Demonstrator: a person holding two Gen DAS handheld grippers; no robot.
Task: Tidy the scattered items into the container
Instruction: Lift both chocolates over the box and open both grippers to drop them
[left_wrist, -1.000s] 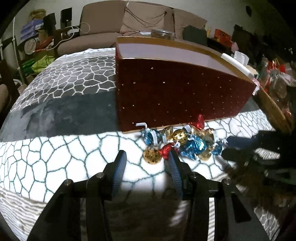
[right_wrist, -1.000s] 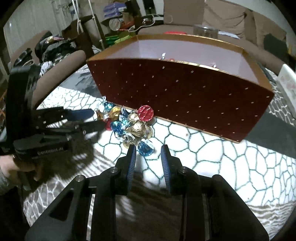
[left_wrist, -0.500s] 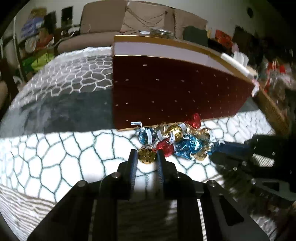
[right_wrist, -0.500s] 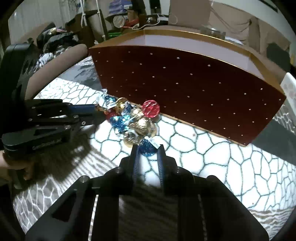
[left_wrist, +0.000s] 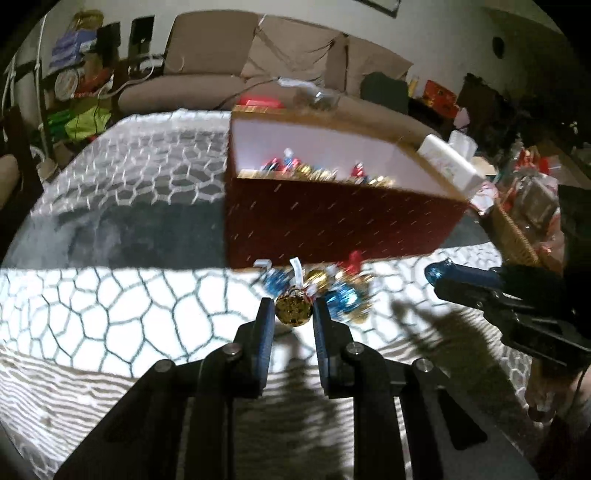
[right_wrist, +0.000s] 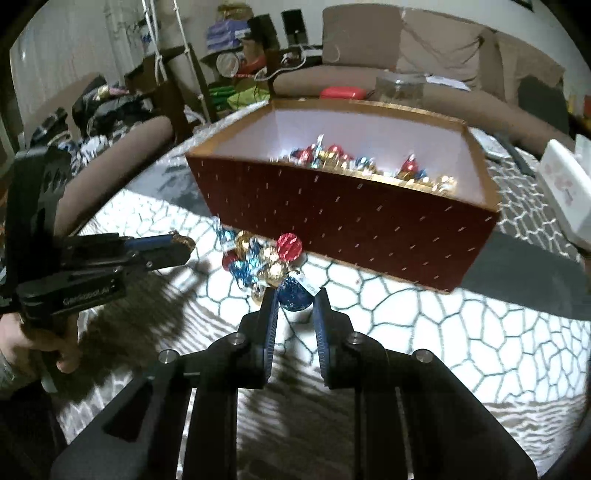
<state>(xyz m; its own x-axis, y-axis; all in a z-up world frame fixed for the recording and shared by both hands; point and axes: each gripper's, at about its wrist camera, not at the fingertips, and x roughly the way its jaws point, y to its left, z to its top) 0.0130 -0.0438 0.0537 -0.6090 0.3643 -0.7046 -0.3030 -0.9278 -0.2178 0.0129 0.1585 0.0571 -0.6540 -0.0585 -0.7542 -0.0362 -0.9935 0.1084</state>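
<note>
Both tools have closed and lifted since the earlier frames: left tool (left_wrist: 293, 314) clenches a gold candy (left_wrist: 293, 309), right tool (right_wrist: 294, 301) a blue candy (right_wrist: 293, 293). Ahead stands the red box (right_wrist: 343, 214); the candy pile (right_wrist: 258, 260) lies between. Smooth foil may slip from the pads before clearing the wall.

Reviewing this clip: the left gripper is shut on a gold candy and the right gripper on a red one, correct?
Not quite. The right gripper is shut on a blue candy, as the right wrist view shows. The left gripper does hold a gold candy.
</note>
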